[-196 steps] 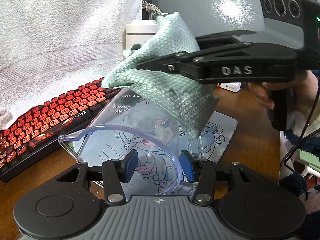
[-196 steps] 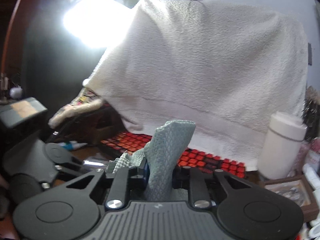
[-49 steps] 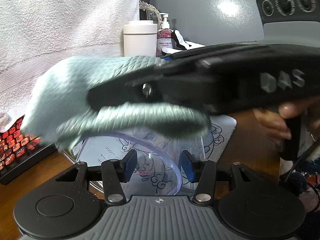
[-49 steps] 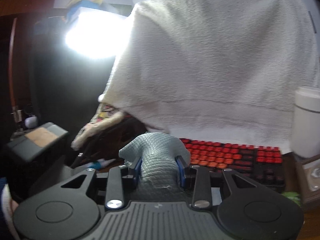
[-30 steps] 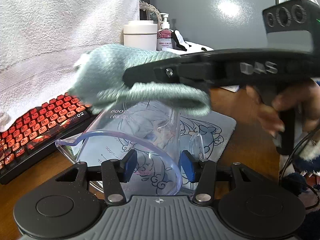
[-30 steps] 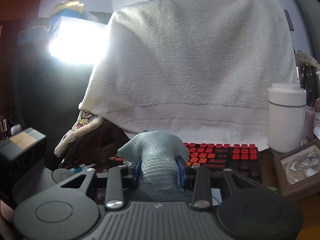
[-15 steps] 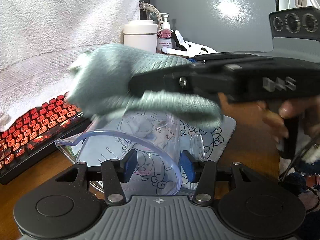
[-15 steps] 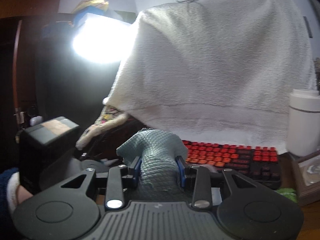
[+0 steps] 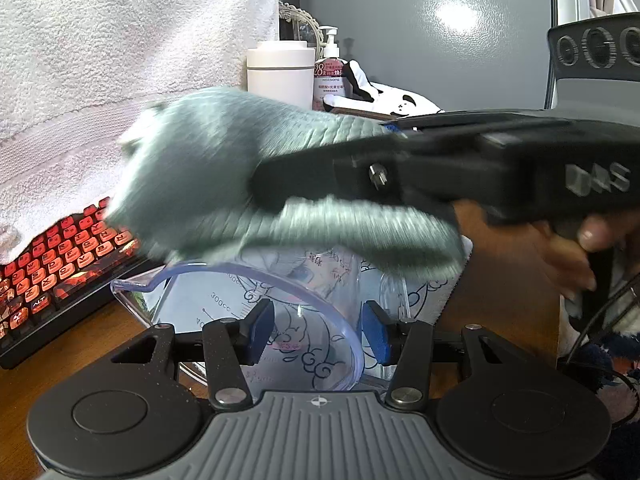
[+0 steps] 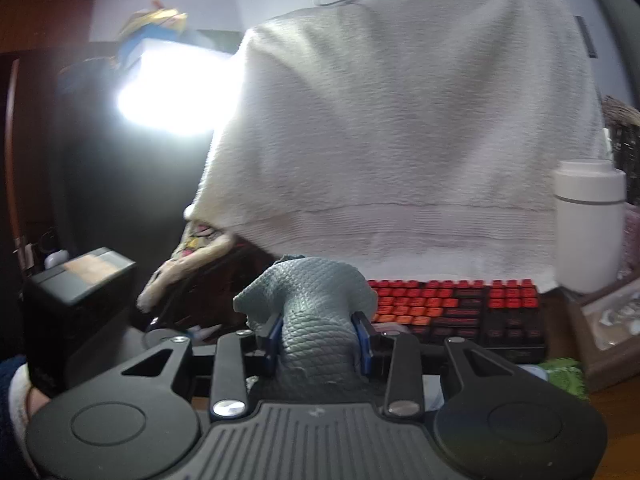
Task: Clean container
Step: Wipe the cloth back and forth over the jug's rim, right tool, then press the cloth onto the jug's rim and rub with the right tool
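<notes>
Left wrist: container point(image 9: 280, 312) btwn left gripper point(image 9: 317, 330) pads.

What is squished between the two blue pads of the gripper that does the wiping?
A bunched grey-green cloth fills the gap in the right gripper, pinched from both sides. The right wrist view shows it best.

This looks like a home desk corner: a wooden desk point(image 9: 72, 344) with a red-keyed keyboard point(image 9: 60, 264), a draped white towel point(image 10: 400, 140), a pump bottle point(image 9: 330, 72) and perhaps a framed picture point(image 10: 604, 320).
</notes>
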